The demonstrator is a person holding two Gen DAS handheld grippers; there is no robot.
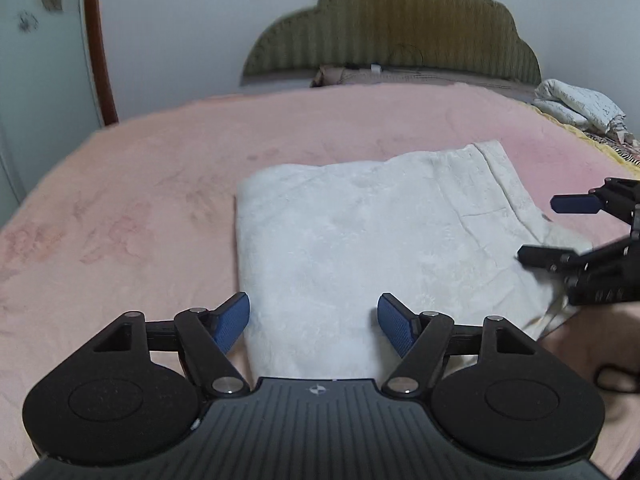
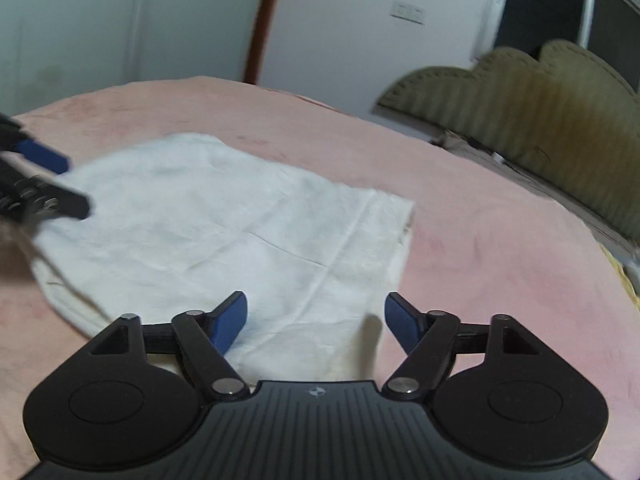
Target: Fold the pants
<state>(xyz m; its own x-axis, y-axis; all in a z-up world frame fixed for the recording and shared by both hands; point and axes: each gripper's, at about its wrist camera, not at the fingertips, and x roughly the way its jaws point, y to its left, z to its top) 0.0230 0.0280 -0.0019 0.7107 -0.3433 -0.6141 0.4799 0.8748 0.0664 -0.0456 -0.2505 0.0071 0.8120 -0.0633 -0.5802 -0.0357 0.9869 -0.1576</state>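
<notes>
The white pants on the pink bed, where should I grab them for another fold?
Probably take the white pants at the two near corners of the edge closest to you, coming low from the near side. They lie flat on the pink blanket, already folded into a rough rectangle, so a corner offers layers to pinch.

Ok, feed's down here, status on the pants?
Left gripper and right gripper open, empty. White pants folded flat on pink blanket. Nothing in the way.

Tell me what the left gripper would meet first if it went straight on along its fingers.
Probably the folded white fabric pants lying on the pink blanket: the left gripper, jaws open and empty, points down at them. Depth is unclear.
</notes>
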